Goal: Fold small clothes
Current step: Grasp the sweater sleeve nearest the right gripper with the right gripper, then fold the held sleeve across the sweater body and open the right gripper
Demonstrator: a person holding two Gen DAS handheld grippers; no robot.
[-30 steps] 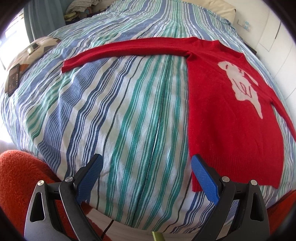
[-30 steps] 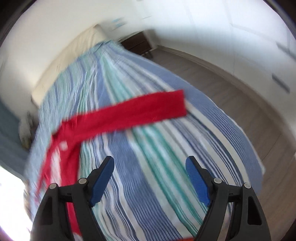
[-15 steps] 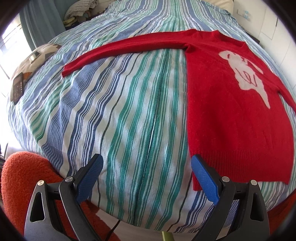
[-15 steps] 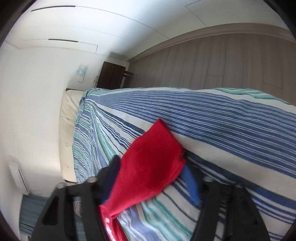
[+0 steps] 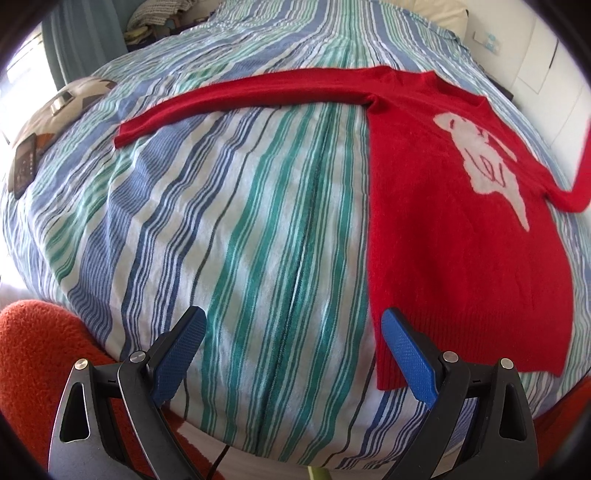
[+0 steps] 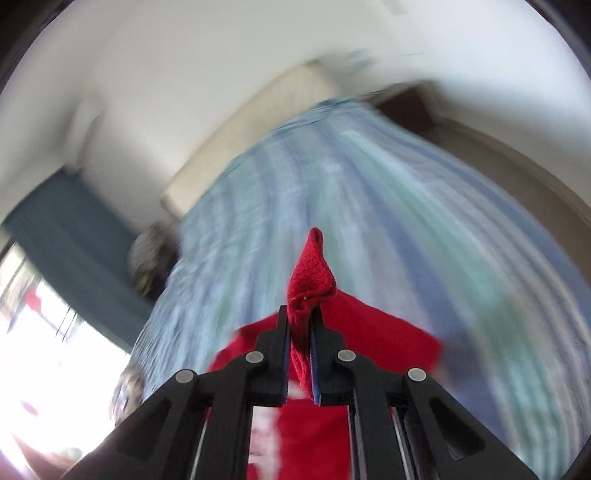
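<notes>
A small red sweater (image 5: 454,236) with a white animal figure lies face up on the striped bedspread (image 5: 236,206). Its left sleeve (image 5: 236,98) stretches flat across the bed. Its right sleeve (image 5: 580,177) rises off the bed at the right edge of the left wrist view. My left gripper (image 5: 293,343) hangs open above the bed's near edge, just left of the sweater's hem, with nothing between its fingers. My right gripper (image 6: 300,325) is closing its jaws on the right sleeve's cuff (image 6: 312,273), which bunches out past the pads; the sweater's body (image 6: 314,435) hangs blurred below.
A patterned cushion (image 5: 70,99) and a dark phone (image 5: 24,166) lie at the bed's left side. An orange fleece (image 5: 40,354) sits below the near edge. A pillow (image 5: 439,14) and pale headboard stand at the far end; a window and teal curtain (image 6: 74,240) are on the left.
My right gripper has closed on the right sleeve's cuff and swung up and across with it. The sleeve now lifts off the bed. My left gripper stayed in place.
</notes>
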